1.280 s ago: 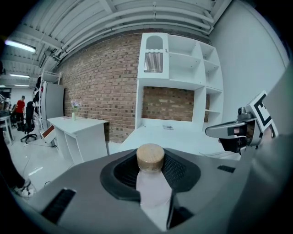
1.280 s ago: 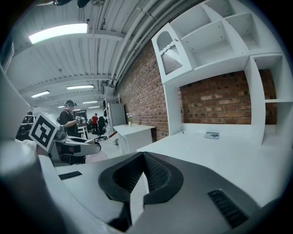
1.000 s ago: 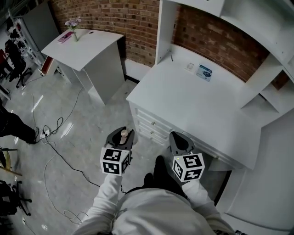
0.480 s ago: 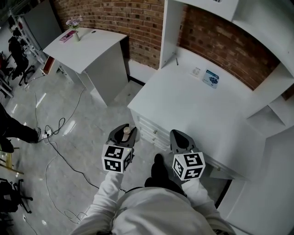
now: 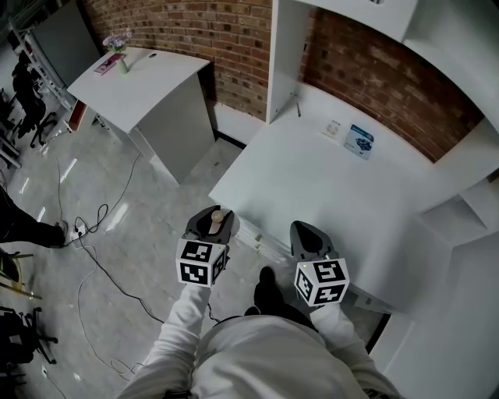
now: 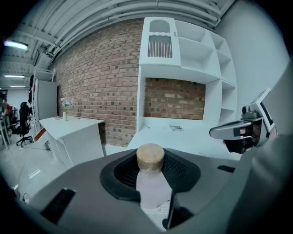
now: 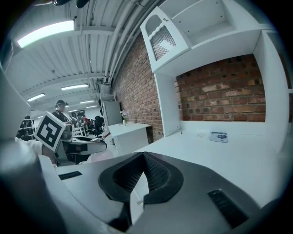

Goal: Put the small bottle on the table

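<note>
A small clear bottle (image 6: 152, 185) with a tan cap (image 5: 219, 216) stands upright between the jaws of my left gripper (image 5: 210, 227), which is shut on it. The gripper hangs over the floor, just off the near left edge of the white table (image 5: 312, 187). My right gripper (image 5: 306, 237) is beside it, over the table's front edge; its jaws are shut with nothing in them (image 7: 144, 157). The right gripper (image 6: 238, 130) also shows at the right of the left gripper view.
A leaflet (image 5: 360, 142) and a small card (image 5: 333, 128) lie at the back of the table, under a white shelf unit (image 5: 366, 15) against a brick wall. A second white table (image 5: 148, 78) with a flower vase (image 5: 119, 47) stands at left. Cables (image 5: 93, 234) trail across the floor.
The table's near edge has come closer to both grippers in the head view. The left gripper still holds the bottle, and the right stays shut.
</note>
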The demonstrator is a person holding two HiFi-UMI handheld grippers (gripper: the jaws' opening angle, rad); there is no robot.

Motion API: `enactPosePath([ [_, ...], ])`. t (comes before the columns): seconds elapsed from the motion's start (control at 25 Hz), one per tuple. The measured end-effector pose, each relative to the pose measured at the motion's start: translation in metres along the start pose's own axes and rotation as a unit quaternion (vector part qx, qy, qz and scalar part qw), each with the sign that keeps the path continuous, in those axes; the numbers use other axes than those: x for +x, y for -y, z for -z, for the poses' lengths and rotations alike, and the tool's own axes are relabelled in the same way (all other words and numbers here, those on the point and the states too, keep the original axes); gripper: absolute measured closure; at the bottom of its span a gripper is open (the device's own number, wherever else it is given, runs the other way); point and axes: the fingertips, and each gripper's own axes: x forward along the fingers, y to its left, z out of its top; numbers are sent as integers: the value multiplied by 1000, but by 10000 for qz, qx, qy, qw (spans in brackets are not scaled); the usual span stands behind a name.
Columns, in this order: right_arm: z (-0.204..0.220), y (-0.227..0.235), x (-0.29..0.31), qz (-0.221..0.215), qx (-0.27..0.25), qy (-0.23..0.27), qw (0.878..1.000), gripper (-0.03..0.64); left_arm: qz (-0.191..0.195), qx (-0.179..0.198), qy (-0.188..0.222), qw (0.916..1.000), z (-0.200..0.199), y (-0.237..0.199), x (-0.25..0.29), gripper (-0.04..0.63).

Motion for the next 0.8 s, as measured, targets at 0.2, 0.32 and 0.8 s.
enactPosePath([
  [0.2,-7,16,13,17,62,-41,10000,589,88,19,-125,9999,-6,-2,30,457],
  [0.32,-8,24,19,37,107,-86,9999,589,123,23,-142,9998,-10,-3,47,457],
  [0.8,-7,54,37,44,199,-197,9996,589,170,125,-204,9996,-23,-9,128,457],
])
